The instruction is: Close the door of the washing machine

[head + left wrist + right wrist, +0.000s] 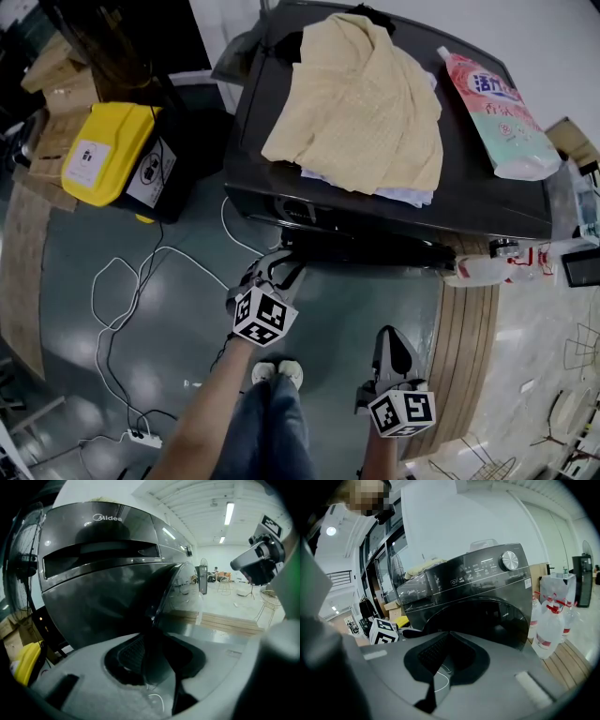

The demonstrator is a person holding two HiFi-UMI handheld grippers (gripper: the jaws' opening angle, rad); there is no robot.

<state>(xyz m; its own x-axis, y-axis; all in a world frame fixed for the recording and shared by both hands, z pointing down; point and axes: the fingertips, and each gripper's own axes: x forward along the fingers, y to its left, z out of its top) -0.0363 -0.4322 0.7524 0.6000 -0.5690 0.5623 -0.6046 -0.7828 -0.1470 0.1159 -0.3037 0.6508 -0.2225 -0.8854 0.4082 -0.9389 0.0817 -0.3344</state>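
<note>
The washing machine (487,202) stands at the far side of the floor, with its door (375,251) swung out ajar from the front face. The left gripper (279,264) has its jaws closed on the door's free left edge. The right gripper (392,339) hangs over bare floor, well apart from the door, with its jaws together on nothing.

Open floor lies between the door and the person's shoes (277,373). To the left, a yellow box (103,150) sits beside the machine's left corner and a white cable (122,309) loops over the floor. To the right runs a wooden strip (469,347).

A cream garment (366,103) covers the middle of the machine top, and a pink pouch (497,117) lies along its right edge.

The right gripper view alone shows the control knob (509,560) on the front panel, and it gives the plastic bottles (548,625) by the right front corner more clearly. The left gripper view alone shows the door rim running in between its jaws.
</note>
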